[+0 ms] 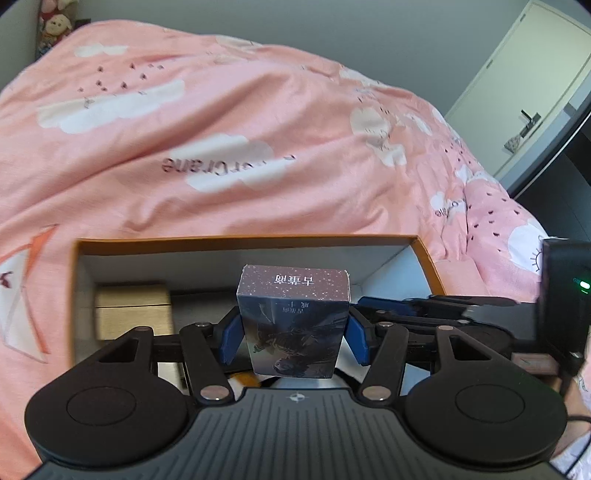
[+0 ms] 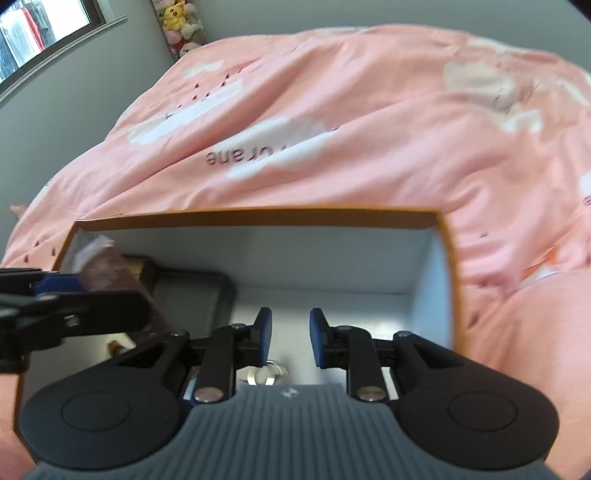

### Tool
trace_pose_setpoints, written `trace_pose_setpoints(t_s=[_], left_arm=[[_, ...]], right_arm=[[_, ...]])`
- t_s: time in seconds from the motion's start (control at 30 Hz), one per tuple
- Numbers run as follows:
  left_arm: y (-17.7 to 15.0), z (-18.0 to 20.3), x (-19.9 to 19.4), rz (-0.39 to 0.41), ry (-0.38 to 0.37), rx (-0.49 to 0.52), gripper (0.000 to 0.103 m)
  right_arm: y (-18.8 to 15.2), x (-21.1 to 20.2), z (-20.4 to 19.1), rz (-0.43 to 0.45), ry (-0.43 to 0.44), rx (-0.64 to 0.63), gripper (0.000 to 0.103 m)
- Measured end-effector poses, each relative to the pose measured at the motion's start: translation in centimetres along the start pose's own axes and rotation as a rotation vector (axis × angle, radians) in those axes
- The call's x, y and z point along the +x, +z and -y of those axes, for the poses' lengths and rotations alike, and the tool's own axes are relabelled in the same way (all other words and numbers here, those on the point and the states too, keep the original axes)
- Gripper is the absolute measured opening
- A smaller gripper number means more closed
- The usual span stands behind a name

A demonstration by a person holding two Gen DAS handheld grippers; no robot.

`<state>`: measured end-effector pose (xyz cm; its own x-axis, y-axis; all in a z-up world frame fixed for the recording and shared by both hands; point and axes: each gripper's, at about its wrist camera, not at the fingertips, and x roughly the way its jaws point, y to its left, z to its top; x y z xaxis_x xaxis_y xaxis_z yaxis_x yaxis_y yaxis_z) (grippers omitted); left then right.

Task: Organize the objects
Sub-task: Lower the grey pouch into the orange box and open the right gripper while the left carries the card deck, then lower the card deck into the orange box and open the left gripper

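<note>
The left gripper (image 1: 293, 334) has its jaws clamped on a small dark card box (image 1: 291, 325), held upright by its 2 side faces over the open orange-rimmed storage box (image 1: 243, 240) that sits on the bed. The right gripper (image 2: 290, 334) hangs inside the same storage box, jaws apart and holding nothing; a small shiny metal ring-like item (image 2: 267, 373), too hidden to identify, lies on the white floor just below them.

Judging from this, the main risk is crowding: both grippers share 1 container, and in the left wrist view the right one reaches in close beside the held box, so a careless lowering could knock them together or jar the box loose. The card box looks smooth and is held only by its sides, so it may slip or tilt if it catches on something.

Further in, a gold-coloured box (image 1: 133, 314) stands against the far left corner, and a dark flat tray-like thing (image 2: 192, 306) covers the left part of the floor, narrowing the free space. Beyond the far wall of the storage box spreads the pink quilt (image 1: 229, 122) with white clouds. Plush toys (image 2: 181, 22) sit at the far wall, and a pale door (image 1: 524, 85) stands off to the right.
</note>
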<state>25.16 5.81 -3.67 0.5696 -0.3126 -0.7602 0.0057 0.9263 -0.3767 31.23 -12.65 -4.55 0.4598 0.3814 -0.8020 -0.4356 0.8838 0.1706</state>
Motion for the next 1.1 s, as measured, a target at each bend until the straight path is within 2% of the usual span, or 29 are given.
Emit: trace_pose_setpoints(t_s=[0.07, 0.23, 0.5, 0.6, 0.7, 0.77, 0.9, 1.03, 1.1], left_arm=[[0.2, 0.4, 1.2, -0.024, 0.002, -0.002, 0.066], [0.1, 1.1, 3.3, -0.071, 0.028, -0.006, 0.066], [0.5, -0.1, 5.6, -0.136, 0.044, -0.091, 0.066], [0.5, -0.8, 6.2, -0.156, 0.023, -0.122, 0.066], [0.6, -0.9, 5.9, -0.128, 0.001, -0.123, 0.072], [0.7, -0.9, 5.4, -0.093, -0.013, -0.120, 0.081], [1.0, -1.0, 4.4, -0.061, -0.017, -0.120, 0.080], [1.1, -1.6, 3.5, -0.034, 0.008, -0.138, 0.075], [0.9, -1.9, 3.0, -0.017, 0.022, -0.140, 0.075]], right_arm=[[-0.2, -0.5, 0.5, 0.014, -0.026, -0.007, 0.020], [-0.7, -1.1, 1.3, 0.027, -0.020, -0.013, 0.015], [-0.8, -0.8, 1.5, 0.034, -0.020, -0.028, 0.014], [-0.8, -0.6, 1.4, 0.033, -0.026, -0.048, 0.013], [-1.0, -0.3, 1.0, 0.027, -0.020, -0.072, 0.015], [-1.2, 0.0, 0.7, 0.018, -0.024, -0.085, 0.016], [-1.4, 0.7, 0.5, 0.003, -0.024, -0.098, 0.018], [-1.4, 1.2, 0.3, -0.009, -0.032, -0.108, 0.019], [-1.3, 1.5, 0.2, -0.021, -0.030, -0.103, 0.029]])
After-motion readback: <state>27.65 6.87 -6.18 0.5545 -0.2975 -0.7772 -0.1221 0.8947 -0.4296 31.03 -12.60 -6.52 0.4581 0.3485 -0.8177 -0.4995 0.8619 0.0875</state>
